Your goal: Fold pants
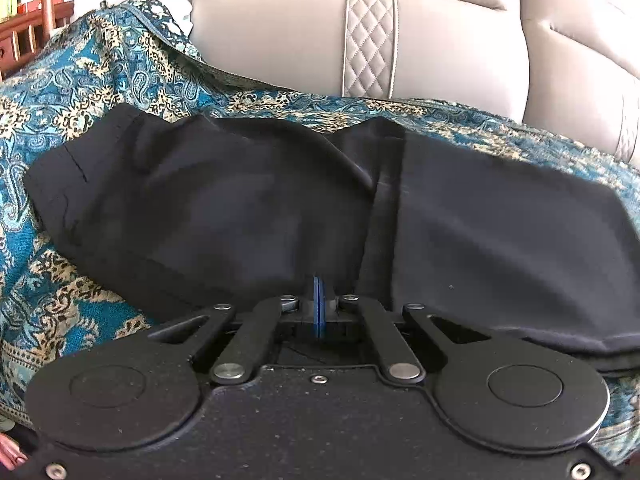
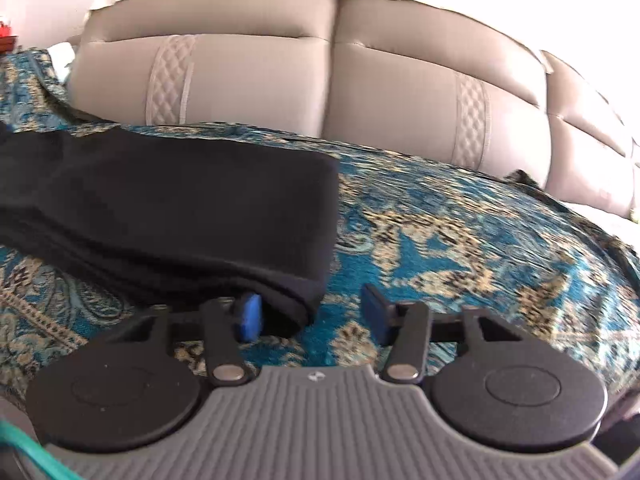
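Observation:
Black pants (image 1: 280,208) lie lengthwise across a blue patterned cover (image 1: 80,80) on a sofa. In the left wrist view my left gripper (image 1: 319,308) is shut, its blue pads pressed together at the near edge of the pants; whether cloth is pinched between them is hidden. In the right wrist view the pants (image 2: 180,200) end in a folded leg end at the middle. My right gripper (image 2: 314,314) is open, with its left blue pad (image 2: 250,316) touching the near corner of the leg end and the right pad over the cover.
The beige leather sofa backrest (image 1: 360,40) rises just behind the pants and also shows in the right wrist view (image 2: 320,80). Wooden furniture (image 1: 36,24) stands at the far left. Patterned cover (image 2: 460,240) extends right of the leg end.

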Action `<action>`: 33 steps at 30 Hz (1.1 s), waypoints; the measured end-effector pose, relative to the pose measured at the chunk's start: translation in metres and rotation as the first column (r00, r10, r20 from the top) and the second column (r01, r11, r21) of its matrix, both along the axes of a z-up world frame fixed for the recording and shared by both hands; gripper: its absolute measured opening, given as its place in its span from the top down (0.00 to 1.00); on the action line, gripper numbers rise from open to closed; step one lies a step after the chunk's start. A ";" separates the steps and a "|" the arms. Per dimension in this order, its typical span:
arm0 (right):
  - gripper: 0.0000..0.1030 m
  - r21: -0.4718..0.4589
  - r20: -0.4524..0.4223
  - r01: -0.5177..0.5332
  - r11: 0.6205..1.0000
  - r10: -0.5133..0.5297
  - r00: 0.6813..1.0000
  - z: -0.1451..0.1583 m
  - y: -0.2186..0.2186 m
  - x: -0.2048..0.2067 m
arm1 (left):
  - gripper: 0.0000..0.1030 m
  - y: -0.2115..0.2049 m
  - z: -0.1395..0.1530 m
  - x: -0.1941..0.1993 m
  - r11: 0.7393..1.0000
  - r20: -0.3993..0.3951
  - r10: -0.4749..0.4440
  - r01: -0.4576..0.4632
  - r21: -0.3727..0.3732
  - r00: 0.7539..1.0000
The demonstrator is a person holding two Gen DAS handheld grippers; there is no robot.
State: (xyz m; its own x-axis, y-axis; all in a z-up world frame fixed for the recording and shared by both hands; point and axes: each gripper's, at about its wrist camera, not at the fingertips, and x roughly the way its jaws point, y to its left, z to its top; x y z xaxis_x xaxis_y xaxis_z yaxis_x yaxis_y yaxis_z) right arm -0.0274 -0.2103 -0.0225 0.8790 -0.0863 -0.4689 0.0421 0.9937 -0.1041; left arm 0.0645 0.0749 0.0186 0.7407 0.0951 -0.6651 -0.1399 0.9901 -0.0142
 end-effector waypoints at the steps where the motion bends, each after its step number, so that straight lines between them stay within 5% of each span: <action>1: 0.53 0.003 0.000 -0.014 1.000 0.014 1.000 0.000 0.000 0.001 | 0.96 0.003 0.004 -0.002 0.999 0.012 -0.012 0.012 -0.042 1.000; 4: 0.73 -0.009 -0.002 -0.046 0.999 0.046 0.999 -0.001 0.003 0.002 | 0.90 0.006 0.019 -0.013 0.983 0.092 -0.049 0.064 -0.170 0.995; 8: 0.83 -0.056 0.004 -0.047 0.997 0.047 0.999 -0.002 0.008 0.000 | 0.89 -0.015 0.027 -0.020 0.984 0.149 -0.140 0.155 -0.092 0.979; 10: 0.79 -0.058 0.000 -0.044 0.997 0.044 0.999 -0.003 0.008 0.000 | 0.88 -0.025 0.020 -0.018 0.984 0.116 -0.163 0.169 -0.049 0.980; 15: 0.38 -0.115 -0.011 -0.067 0.991 0.066 0.998 0.002 0.013 -0.002 | 0.86 -0.025 0.005 -0.013 0.992 0.056 -0.125 0.126 -0.022 0.991; 20: 0.12 0.011 -0.001 -0.118 0.993 0.118 0.993 0.020 0.007 -0.022 | 0.52 0.019 0.017 -0.015 0.999 0.093 -0.010 0.013 -0.031 0.996; 23: 0.10 0.069 0.040 -0.152 0.986 0.150 0.988 0.036 0.008 -0.030 | 0.34 0.056 0.023 -0.008 0.996 0.091 0.079 -0.075 -0.040 0.993; 33: 0.09 0.071 0.034 -0.282 0.957 0.280 0.959 0.060 0.096 0.068 | 0.24 0.159 0.013 0.014 0.935 0.001 0.347 -0.346 -0.078 0.938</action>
State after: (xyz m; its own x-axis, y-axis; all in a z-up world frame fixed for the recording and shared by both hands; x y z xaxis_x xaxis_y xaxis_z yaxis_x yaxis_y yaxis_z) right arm 0.0408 -0.1140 0.0379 0.8736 0.1997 -0.4438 -0.2381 0.9707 -0.0319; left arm 0.0784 0.2343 0.0314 0.6806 0.2974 -0.6696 -0.4733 0.8761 -0.0920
